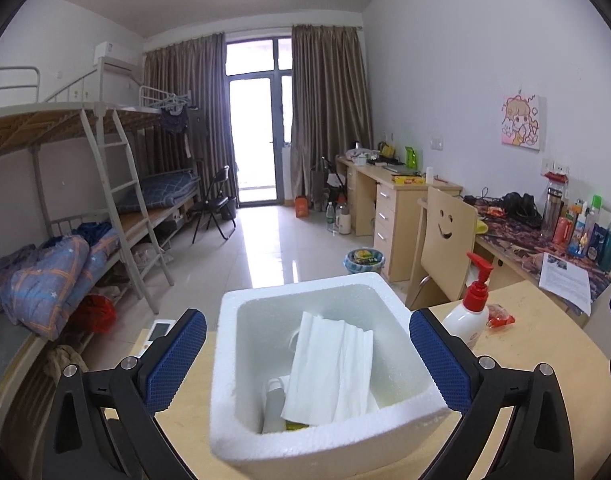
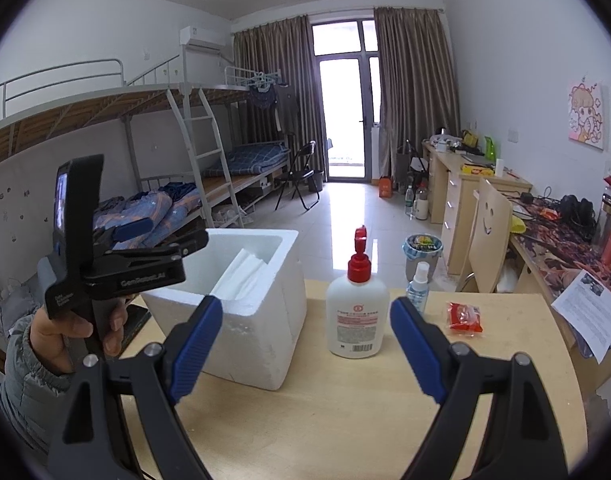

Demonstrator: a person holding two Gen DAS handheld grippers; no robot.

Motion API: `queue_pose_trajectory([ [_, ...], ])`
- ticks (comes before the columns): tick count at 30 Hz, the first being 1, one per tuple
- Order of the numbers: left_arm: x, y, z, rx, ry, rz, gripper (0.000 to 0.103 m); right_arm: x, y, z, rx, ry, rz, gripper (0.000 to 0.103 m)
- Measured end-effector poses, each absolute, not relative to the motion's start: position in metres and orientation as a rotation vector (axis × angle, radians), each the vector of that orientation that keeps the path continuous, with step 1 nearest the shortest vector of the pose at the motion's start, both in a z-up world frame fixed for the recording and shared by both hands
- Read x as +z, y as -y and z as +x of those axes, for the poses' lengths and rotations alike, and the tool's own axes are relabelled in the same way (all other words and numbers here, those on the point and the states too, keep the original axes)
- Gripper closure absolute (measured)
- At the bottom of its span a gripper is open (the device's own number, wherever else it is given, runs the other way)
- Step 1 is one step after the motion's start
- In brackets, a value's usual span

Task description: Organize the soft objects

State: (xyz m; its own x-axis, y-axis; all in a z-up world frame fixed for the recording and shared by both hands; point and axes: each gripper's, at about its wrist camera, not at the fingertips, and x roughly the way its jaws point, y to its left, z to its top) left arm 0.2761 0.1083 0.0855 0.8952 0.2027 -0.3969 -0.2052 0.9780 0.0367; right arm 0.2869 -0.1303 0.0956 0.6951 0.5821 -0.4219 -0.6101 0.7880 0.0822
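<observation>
The blue ribbed fingers (image 1: 177, 360) of the left gripper (image 1: 307, 356) are spread wide and hold nothing; they stand on both sides of the white square foam box (image 1: 265, 436), just above its rim, not touching it as far as I can see. The right gripper (image 2: 305, 350) is spread wide too and empty, and it points at the white plastic pump bottle with the red cap (image 2: 357, 312), which stands just right of the box on the light wooden table (image 2: 345, 420).

Inside the box a folded white tissue sheet (image 1: 331, 376) leans on the far wall, over a pale tube-like thing I cannot identify. A small red crinkly packet (image 2: 464, 317) lies to the right of the box, beyond the bottle, near a small clear spray bottle (image 2: 418, 286).

I think the packet is the next soft thing to go. The risk is the bottle: it stands between packet and box, so a low carry could knock it over. The light foam box could also slide if a finger pushes its wall.
</observation>
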Motion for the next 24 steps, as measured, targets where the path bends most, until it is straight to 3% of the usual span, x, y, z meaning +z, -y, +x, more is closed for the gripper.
queue_pose_trajectory([
  [3,0.092,-0.105,0.264,0.216,-0.403,-0.001,0.001,0.101,0.132,0.277,0.664,-0.428,-0.065,0.013],
  [4,0.095,-0.103,0.258,0.215,-0.394,0.003,0.001,0.102,0.132,0.274,0.665,-0.425,-0.065,0.005],
  [6,0.101,-0.102,0.246,0.222,-0.374,0.002,0.001,0.106,0.133,0.267,0.659,-0.406,-0.065,0.0],
  [24,0.135,-0.081,0.154,0.219,-0.28,0.019,0.001,0.126,0.145,0.196,0.659,-0.319,-0.072,0.0],
])
